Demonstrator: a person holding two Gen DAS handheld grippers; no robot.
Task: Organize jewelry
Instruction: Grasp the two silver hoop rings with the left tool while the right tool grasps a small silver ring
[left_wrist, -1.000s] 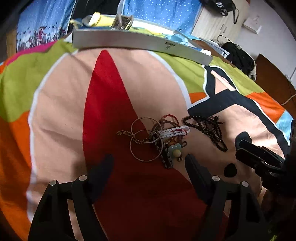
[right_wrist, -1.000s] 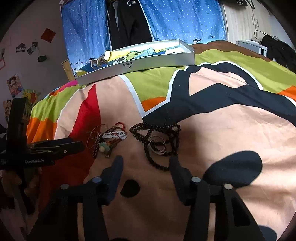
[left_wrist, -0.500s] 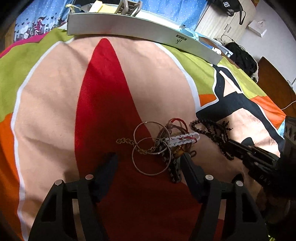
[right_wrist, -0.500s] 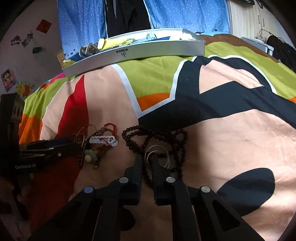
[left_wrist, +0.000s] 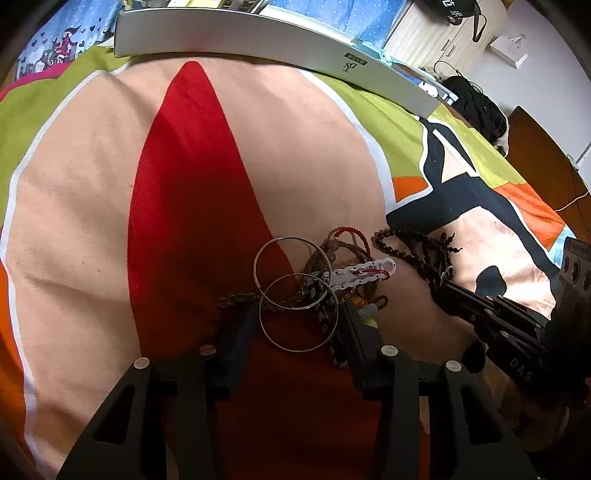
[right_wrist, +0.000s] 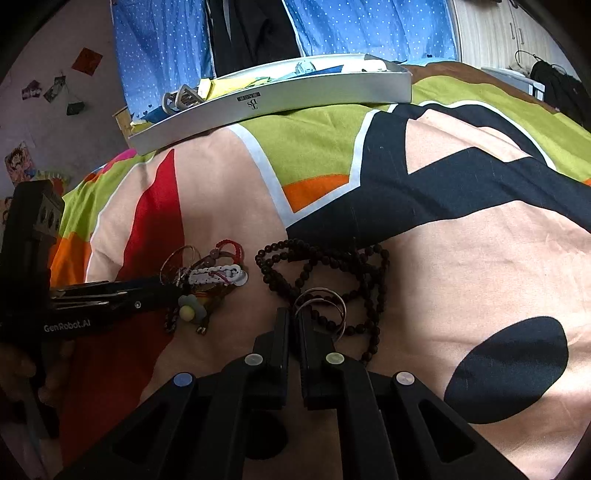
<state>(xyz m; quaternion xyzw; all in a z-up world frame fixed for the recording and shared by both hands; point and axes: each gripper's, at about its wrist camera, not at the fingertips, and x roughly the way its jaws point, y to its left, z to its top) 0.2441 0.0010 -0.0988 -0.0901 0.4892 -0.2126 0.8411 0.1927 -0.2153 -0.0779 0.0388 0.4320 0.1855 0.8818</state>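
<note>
A jewelry pile lies on the patterned bedspread. Two large metal bangles (left_wrist: 297, 314) overlap a brass chain, a red cord bracelet (left_wrist: 351, 234) and a white link bracelet (left_wrist: 364, 273). My left gripper (left_wrist: 297, 325) is open, its fingers straddling the nearer bangle. To the right a dark bead necklace (right_wrist: 325, 269) loops around two thin silver rings (right_wrist: 321, 302). My right gripper (right_wrist: 293, 321) has its jaws pressed almost together on the rings' left edge. A flower charm (right_wrist: 190, 310) lies beside the left gripper (right_wrist: 166, 291).
A long silver tray (right_wrist: 277, 99) with hair clips and coloured items sits at the far edge of the bed, also seen in the left wrist view (left_wrist: 258, 40). Blue dotted curtains hang behind it. A wooden board (left_wrist: 543, 166) and dark bag are at the right.
Both grippers moved forward and down to the jewelry. The right gripper went from wide open to nearly closed at the silver rings. The left gripper's fingers now flank the nearer bangle.
</note>
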